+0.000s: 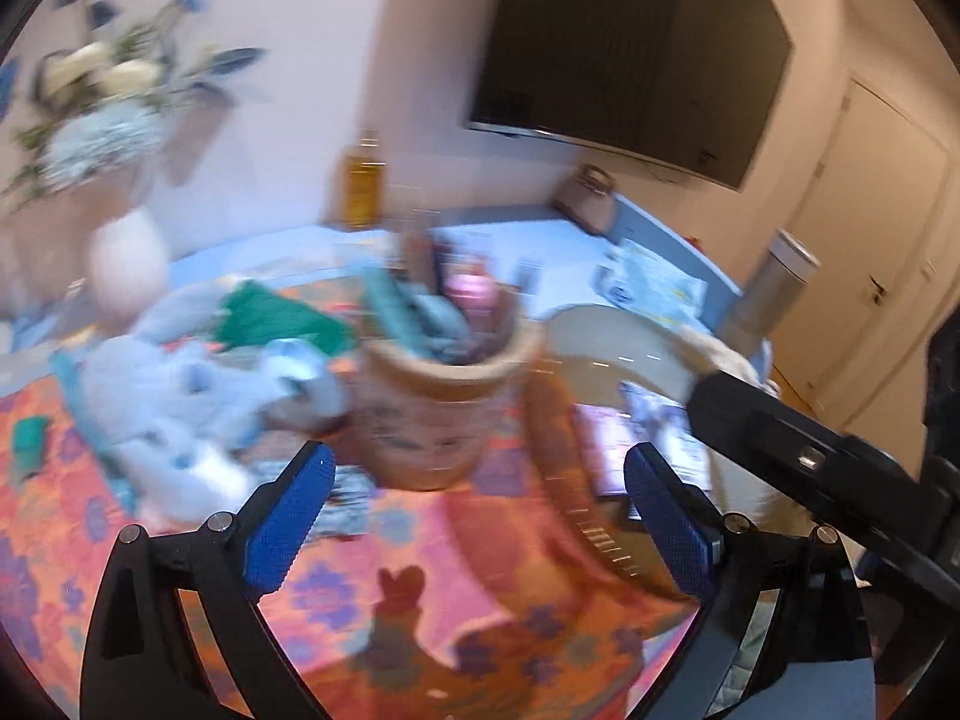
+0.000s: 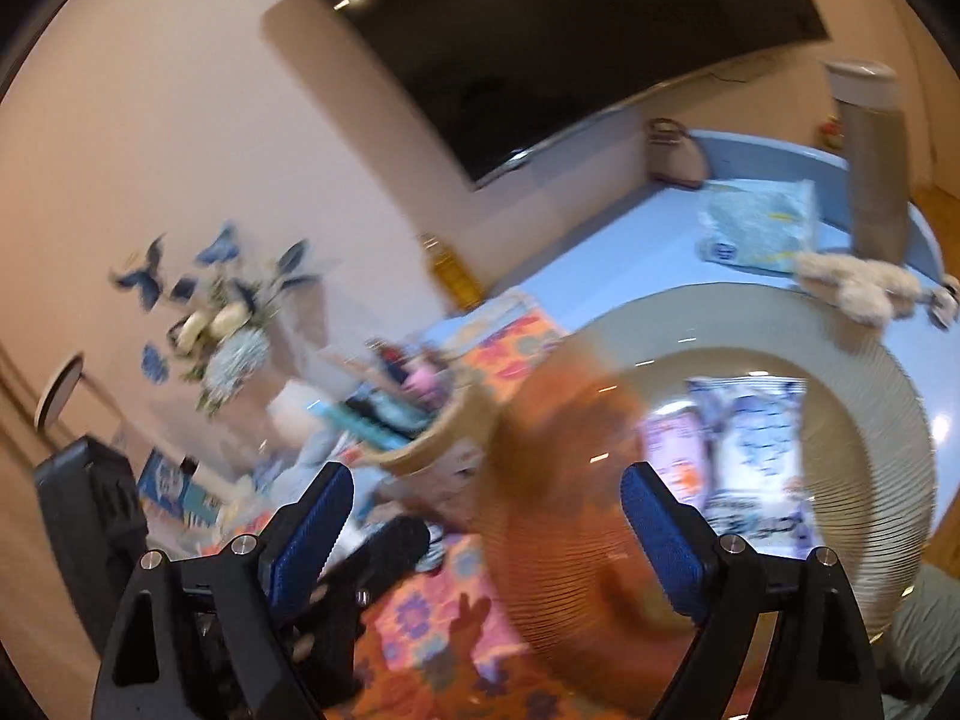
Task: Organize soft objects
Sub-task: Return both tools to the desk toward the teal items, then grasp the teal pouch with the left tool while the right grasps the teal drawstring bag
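Observation:
A pile of pale blue, grey and green soft cloths (image 1: pixel 198 372) lies on the orange floral cloth (image 1: pixel 384 588) at the left. A small woven basket (image 1: pixel 432 414) holds more soft items. A large ribbed round basket (image 1: pixel 576 480) stands to its right and holds packets (image 1: pixel 654 426). My left gripper (image 1: pixel 480 516) is open and empty above the cloth, in front of both baskets. In the right wrist view my right gripper (image 2: pixel 486 534) is open and empty, close over the rim of the large basket (image 2: pixel 864 408). A beige plush toy (image 2: pixel 858 288) lies behind it.
A wipes packet (image 2: pixel 756 228) and a grey cylinder (image 2: pixel 870 156) stand at the back right on the blue surface. A vase of flowers (image 1: pixel 102 138) and an amber bottle (image 1: pixel 363 186) stand by the wall. A black TV (image 1: pixel 630 48) hangs above. Both views are motion-blurred.

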A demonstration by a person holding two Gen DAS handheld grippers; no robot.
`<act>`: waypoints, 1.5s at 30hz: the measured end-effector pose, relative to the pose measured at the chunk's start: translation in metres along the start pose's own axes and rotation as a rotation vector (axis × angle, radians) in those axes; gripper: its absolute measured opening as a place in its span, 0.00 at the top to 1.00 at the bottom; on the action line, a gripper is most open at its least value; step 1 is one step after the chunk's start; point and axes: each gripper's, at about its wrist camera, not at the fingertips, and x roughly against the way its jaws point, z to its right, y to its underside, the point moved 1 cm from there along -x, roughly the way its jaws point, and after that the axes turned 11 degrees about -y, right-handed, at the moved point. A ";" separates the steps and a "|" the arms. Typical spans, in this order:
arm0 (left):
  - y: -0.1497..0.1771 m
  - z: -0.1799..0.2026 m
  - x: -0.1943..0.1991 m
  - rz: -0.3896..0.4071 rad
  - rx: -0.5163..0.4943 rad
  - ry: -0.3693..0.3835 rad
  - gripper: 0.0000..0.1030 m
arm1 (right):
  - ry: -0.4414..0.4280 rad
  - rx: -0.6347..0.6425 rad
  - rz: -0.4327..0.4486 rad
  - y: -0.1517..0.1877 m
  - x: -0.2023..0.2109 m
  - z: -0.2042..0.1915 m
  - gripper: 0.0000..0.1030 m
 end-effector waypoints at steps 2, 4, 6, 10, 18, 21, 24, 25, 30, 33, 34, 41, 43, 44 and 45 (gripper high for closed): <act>0.000 -0.029 0.005 0.006 0.039 -0.029 0.06 | -0.006 0.023 -0.010 0.004 -0.008 -0.015 0.13; 0.000 -0.055 0.008 0.012 0.070 -0.065 0.06 | -0.020 0.058 -0.027 0.008 -0.017 -0.031 0.13; -0.001 -0.090 0.013 0.017 0.114 -0.122 0.06 | -0.034 0.100 -0.047 0.012 -0.029 -0.050 0.12; 0.002 -0.153 0.020 0.025 0.187 -0.216 0.06 | -0.062 0.181 -0.094 0.023 -0.056 -0.083 0.11; 0.012 -0.268 0.011 -0.026 0.282 -0.384 0.06 | -0.125 0.403 -0.236 0.056 -0.144 -0.153 0.07; 0.020 -0.297 -0.002 -0.064 0.297 -0.409 0.06 | -0.144 0.500 -0.302 0.072 -0.178 -0.174 0.07; 0.028 -0.319 -0.018 -0.098 0.308 -0.419 0.06 | -0.179 0.602 -0.372 0.092 -0.215 -0.192 0.07; 0.031 -0.325 -0.023 -0.105 0.310 -0.419 0.06 | -0.174 0.638 -0.394 0.098 -0.227 -0.196 0.07; 0.035 -0.354 -0.042 -0.114 0.376 -0.444 0.06 | -0.036 0.775 -0.448 0.121 -0.293 -0.190 0.14; 0.035 -0.359 -0.053 -0.095 0.383 -0.412 0.06 | 0.044 0.868 -0.410 0.124 -0.320 -0.189 0.17; 0.035 -0.357 -0.058 -0.095 0.371 -0.410 0.06 | 0.067 0.890 -0.398 0.125 -0.328 -0.188 0.17; 0.042 -0.331 -0.085 -0.093 0.291 -0.427 0.01 | 0.034 0.728 -0.376 0.102 -0.346 -0.154 0.31; 0.043 -0.332 -0.082 -0.092 0.300 -0.426 0.01 | 0.017 0.707 -0.373 0.098 -0.345 -0.151 0.41; 0.044 -0.331 -0.081 -0.090 0.300 -0.426 0.01 | 0.021 0.696 -0.371 0.096 -0.344 -0.149 0.46; 0.044 -0.333 -0.080 -0.088 0.302 -0.421 0.01 | 0.023 0.686 -0.371 0.095 -0.344 -0.147 0.56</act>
